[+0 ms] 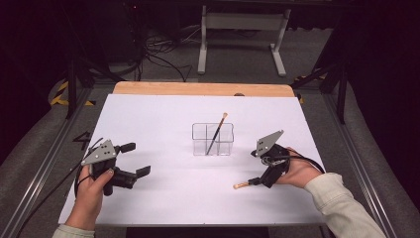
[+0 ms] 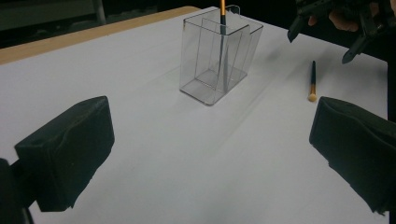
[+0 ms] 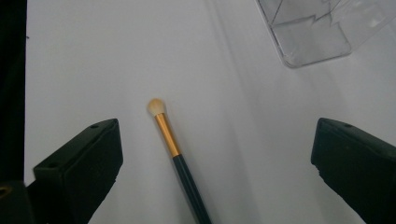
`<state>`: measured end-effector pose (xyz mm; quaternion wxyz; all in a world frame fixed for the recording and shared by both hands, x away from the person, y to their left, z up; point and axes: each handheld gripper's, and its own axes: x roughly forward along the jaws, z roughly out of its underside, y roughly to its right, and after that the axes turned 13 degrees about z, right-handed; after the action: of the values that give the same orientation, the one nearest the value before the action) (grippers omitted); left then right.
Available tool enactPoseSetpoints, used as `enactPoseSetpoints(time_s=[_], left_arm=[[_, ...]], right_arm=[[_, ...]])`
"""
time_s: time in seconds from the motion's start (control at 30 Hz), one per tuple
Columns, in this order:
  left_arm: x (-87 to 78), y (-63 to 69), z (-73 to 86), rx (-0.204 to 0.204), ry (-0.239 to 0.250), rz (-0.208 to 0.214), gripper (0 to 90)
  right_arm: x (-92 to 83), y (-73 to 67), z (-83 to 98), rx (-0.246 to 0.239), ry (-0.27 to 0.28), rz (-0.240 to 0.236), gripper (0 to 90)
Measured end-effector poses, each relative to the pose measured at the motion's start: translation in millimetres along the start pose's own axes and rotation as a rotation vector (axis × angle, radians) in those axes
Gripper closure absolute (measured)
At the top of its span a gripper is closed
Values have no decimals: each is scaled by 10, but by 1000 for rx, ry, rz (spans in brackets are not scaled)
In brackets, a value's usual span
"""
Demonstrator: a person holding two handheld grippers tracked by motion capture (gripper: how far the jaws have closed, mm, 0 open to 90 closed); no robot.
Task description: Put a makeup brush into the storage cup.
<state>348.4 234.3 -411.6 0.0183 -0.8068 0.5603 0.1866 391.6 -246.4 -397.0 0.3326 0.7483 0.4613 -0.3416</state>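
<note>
Brush (image 3: 175, 154) lies flat on the white counter (image 1: 163, 198) near the clear box (image 1: 213, 139), between my right tool's (image 1: 258, 181) spread jaws, untouched; its handle end runs out of the right gripper view. My left tool (image 1: 138, 158) gapes empty, well apart from the box. Another brush (image 1: 217, 132) leans inside it. Dark room behind.

Broad stretches of bare white table sheet (image 1: 163, 193) on every side. One upright obstacle near the middle: clear plastic divided organiser box (image 1: 213, 139), with a black-and-gold brush (image 1: 217, 130) leaning out above its rim. Low on the sheet, well apart from the box, a second flat-lying black-and-gold makeup brush (image 3: 173, 154), between spread jaws. Open passage between box and lying brush.
</note>
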Motion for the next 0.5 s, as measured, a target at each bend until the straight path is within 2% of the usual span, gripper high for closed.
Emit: enactPoseSetpoints(time_s=[0.1,0.3,0.5], left_arm=[[2,-5,6,-1,30,14,9],[-3,-10,6,3,56,20,7],[1,-15,3,10,51,26,7]], right_arm=[[16,-23,-7,-16,-34,-4,32],[35,-45,-14,-37,-66,-13,37],[45,-60,-2,-39,-102,-13,46]])
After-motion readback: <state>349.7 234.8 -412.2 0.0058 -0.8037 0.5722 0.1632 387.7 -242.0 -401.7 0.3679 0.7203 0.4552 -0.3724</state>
